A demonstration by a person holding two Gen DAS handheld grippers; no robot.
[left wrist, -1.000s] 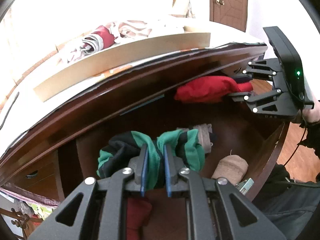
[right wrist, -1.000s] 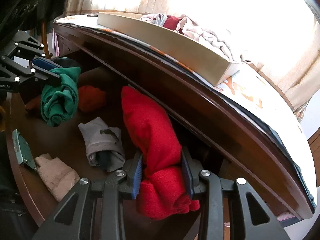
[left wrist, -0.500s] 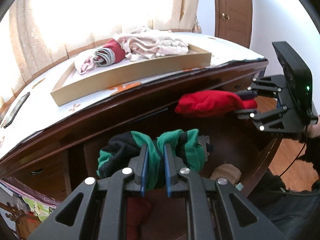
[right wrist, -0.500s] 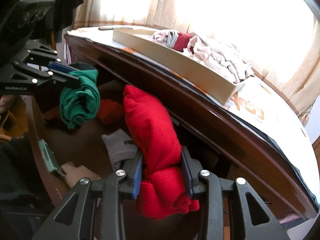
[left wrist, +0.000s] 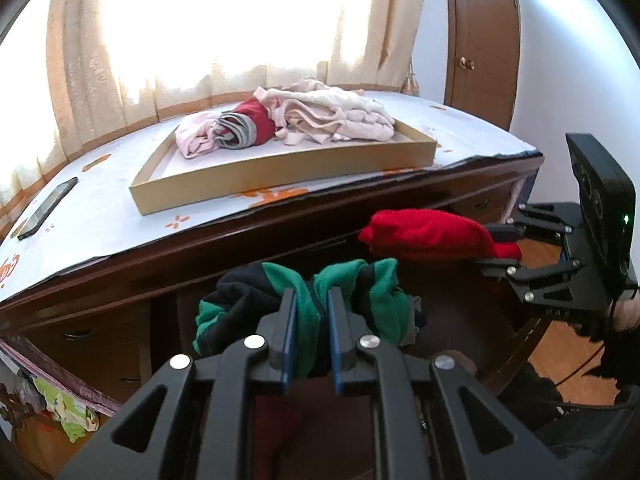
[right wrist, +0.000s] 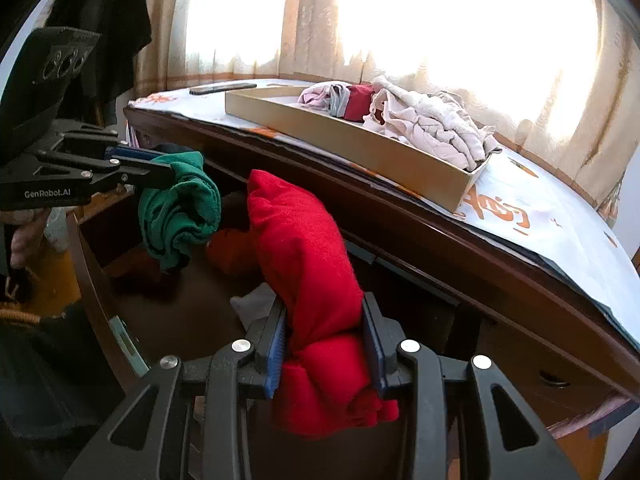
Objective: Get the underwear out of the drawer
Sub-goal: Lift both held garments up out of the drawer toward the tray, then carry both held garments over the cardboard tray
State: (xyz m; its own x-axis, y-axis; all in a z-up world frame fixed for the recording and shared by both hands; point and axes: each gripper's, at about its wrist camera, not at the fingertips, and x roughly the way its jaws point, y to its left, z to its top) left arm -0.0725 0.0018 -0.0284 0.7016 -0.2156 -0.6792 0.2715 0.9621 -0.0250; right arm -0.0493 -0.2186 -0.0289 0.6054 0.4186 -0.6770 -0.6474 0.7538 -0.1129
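My left gripper [left wrist: 311,312] is shut on green and black underwear [left wrist: 372,292], held above the open dark wooden drawer [right wrist: 92,264]. It also shows in the right wrist view [right wrist: 180,208]. My right gripper [right wrist: 324,320] is shut on a red rolled underwear [right wrist: 308,256], lifted above the drawer; it shows in the left wrist view [left wrist: 424,234] with the right gripper [left wrist: 500,246] at the right. More clothes lie in the drawer: a red piece [right wrist: 232,252] and a grey piece [right wrist: 256,304].
A shallow cardboard tray [left wrist: 280,168] on the dresser top holds pink, beige and red-grey clothes [left wrist: 320,116]. A phone [left wrist: 48,208] lies at the top's left. Curtains and a bright window stand behind. A wooden door [left wrist: 484,40] is at the right.
Both grippers have risen with their underwear, out of the drawer to about the level of the dresser top. The tray's contents have come into view.
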